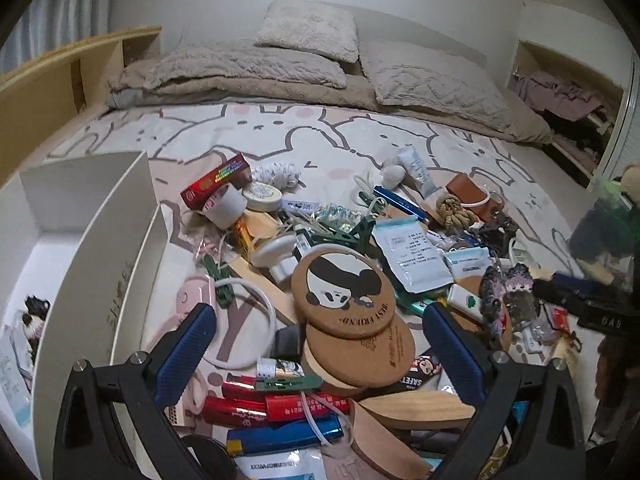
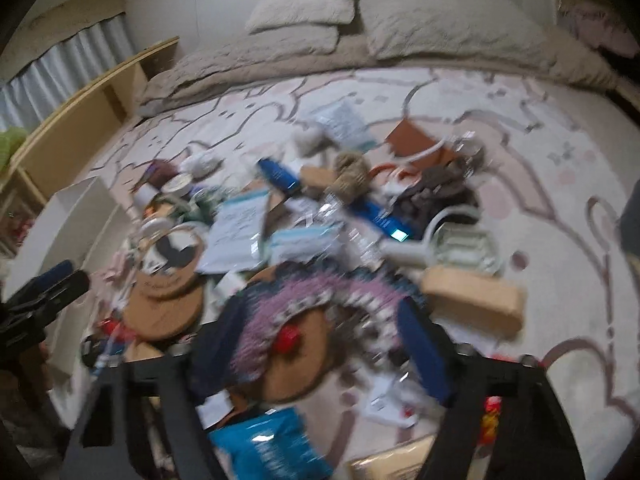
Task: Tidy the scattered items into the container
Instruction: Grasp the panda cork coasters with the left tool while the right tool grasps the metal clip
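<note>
Many small items lie heaped on a bed. My left gripper (image 1: 320, 336) is open and empty, low over the heap, its blue pads either side of two stacked cork coasters (image 1: 344, 288), the top one with a panda print. The white box (image 1: 100, 240) stands open at the left, with a few items inside. My right gripper (image 2: 320, 344) is open over a purple knitted piece (image 2: 288, 300) and a cork disc; that view is blurred. It also shows at the right edge of the left wrist view (image 1: 576, 300). The white box appears in the right wrist view (image 2: 76, 216).
The heap holds red packets (image 1: 276, 404), a white cable (image 1: 256, 320), a paper sachet (image 1: 412, 252), a rope knot (image 1: 456, 210), a red box (image 1: 218, 180) and a tape roll (image 1: 226, 204). Pillows (image 1: 308, 28) and a beige quilt lie beyond. A wooden shelf (image 1: 52, 80) runs along the left.
</note>
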`<action>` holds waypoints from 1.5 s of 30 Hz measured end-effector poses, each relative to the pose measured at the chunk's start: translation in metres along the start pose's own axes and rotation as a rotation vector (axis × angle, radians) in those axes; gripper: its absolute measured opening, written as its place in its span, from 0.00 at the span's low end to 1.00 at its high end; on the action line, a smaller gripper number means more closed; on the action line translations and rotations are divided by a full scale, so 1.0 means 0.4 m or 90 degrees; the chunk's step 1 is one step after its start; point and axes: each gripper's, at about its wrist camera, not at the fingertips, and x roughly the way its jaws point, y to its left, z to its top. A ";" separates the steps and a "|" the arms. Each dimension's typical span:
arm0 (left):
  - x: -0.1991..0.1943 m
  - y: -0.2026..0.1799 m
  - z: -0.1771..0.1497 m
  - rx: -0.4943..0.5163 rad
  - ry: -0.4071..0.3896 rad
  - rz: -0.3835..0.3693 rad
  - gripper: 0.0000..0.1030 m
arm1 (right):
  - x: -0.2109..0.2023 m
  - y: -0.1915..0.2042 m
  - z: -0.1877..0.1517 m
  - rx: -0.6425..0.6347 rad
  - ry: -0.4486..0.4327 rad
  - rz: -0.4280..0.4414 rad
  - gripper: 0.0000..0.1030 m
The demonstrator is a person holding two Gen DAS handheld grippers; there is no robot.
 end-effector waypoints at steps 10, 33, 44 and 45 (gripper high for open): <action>0.023 0.054 -0.005 -0.085 0.044 -0.072 0.88 | 0.053 -0.019 -0.015 0.008 0.053 -0.022 0.50; 0.209 -0.049 0.032 0.073 0.151 0.012 0.85 | 0.104 -0.088 -0.020 0.052 0.106 0.007 0.46; 0.268 -0.108 0.027 0.186 0.143 0.075 0.94 | 0.104 -0.076 -0.031 0.013 0.116 0.005 0.46; 0.272 -0.110 0.029 0.187 0.144 0.076 0.96 | 0.105 -0.073 -0.032 0.011 0.118 0.006 0.46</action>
